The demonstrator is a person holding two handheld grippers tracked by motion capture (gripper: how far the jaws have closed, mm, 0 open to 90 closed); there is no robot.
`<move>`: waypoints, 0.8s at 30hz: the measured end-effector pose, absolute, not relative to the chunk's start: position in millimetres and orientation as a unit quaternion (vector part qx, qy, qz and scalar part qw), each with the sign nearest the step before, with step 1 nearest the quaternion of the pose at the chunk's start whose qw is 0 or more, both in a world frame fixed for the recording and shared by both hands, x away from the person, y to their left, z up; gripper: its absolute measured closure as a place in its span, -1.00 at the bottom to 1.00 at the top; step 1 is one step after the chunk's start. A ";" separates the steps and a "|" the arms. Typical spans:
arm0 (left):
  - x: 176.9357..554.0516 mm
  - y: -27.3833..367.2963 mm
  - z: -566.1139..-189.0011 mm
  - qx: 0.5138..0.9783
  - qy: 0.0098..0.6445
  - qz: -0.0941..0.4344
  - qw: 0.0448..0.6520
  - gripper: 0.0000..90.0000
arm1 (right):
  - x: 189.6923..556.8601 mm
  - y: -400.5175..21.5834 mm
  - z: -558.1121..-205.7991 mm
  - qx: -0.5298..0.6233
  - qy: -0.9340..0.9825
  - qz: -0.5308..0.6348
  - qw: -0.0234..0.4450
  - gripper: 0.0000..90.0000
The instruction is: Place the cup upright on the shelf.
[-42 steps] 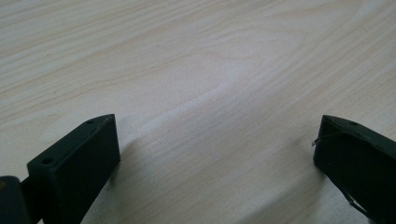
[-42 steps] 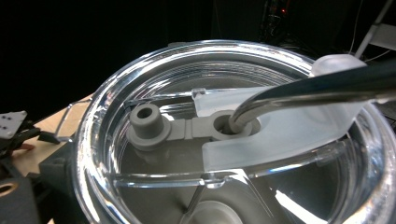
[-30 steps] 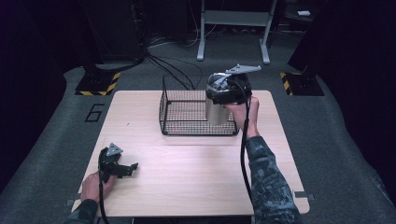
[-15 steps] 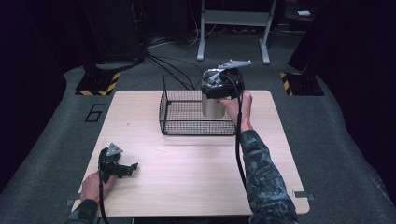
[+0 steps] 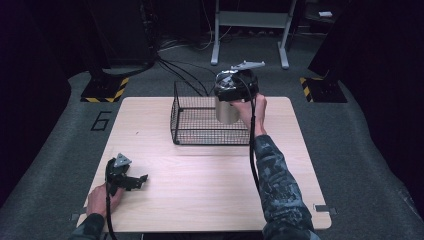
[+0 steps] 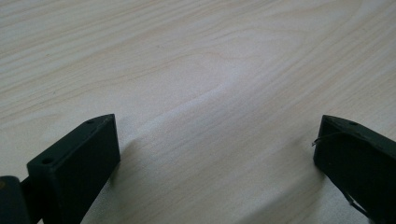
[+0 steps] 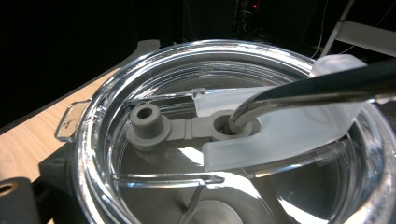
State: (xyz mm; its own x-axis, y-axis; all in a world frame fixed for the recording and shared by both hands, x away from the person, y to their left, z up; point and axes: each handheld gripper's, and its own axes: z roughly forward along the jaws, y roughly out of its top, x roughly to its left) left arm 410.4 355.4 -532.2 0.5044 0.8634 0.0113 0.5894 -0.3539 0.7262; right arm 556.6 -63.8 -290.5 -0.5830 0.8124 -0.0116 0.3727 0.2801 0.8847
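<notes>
A pale, matt wooden table top (image 6: 196, 70) with fine smooth grain is seen. A brushed, dull-silver metal tumbler (image 5: 227, 112) is capped by a glossy clear plastic lid (image 7: 140, 93), through which a polished metal straw (image 7: 308, 91) is passed. A black wire-mesh basket (image 5: 200, 122) looks matt.

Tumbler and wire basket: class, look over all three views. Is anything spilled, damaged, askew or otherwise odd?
Nothing stands out. The right gripper holds the steel tumbler upright at the wire basket's right end. Its clear lid sits level, and the metal straw leans through its hole. The left gripper rests open on the bare table.
</notes>
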 end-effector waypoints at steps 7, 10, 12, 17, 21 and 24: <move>410.2 355.3 -532.3 0.797 0.456 0.201 0.340 -1.00 | 566.4 -62.7 -295.9 0.398 0.760 0.454 0.242 -0.92; 410.3 355.5 -532.2 0.798 0.454 0.203 0.340 -1.00 | 569.1 -61.2 -297.1 0.399 0.760 0.451 0.244 -0.92; 410.3 355.4 -532.2 0.798 0.455 0.202 0.340 -1.00 | 570.5 -60.4 -297.9 0.399 0.761 0.450 0.244 -0.92; 410.4 356.2 -531.7 0.802 0.450 0.202 0.336 -1.00 | 575.5 -56.7 -300.5 0.407 0.757 0.450 0.244 -0.92; 410.4 356.2 -531.7 0.802 0.450 0.202 0.336 -1.00 | 580.2 -54.7 -303.5 0.410 0.757 0.447 0.244 -0.92; 410.4 356.2 -531.7 0.802 0.451 0.202 0.336 -1.00 | 582.6 -52.6 -306.6 0.418 0.755 0.445 0.240 -0.92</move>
State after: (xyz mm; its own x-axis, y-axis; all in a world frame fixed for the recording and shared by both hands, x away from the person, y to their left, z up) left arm 410.4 356.2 -531.7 0.5127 0.8583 0.0212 0.5875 -0.3688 0.7203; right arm 582.6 -52.6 -306.6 -0.5353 0.8446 0.0104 0.4179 0.2540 0.8723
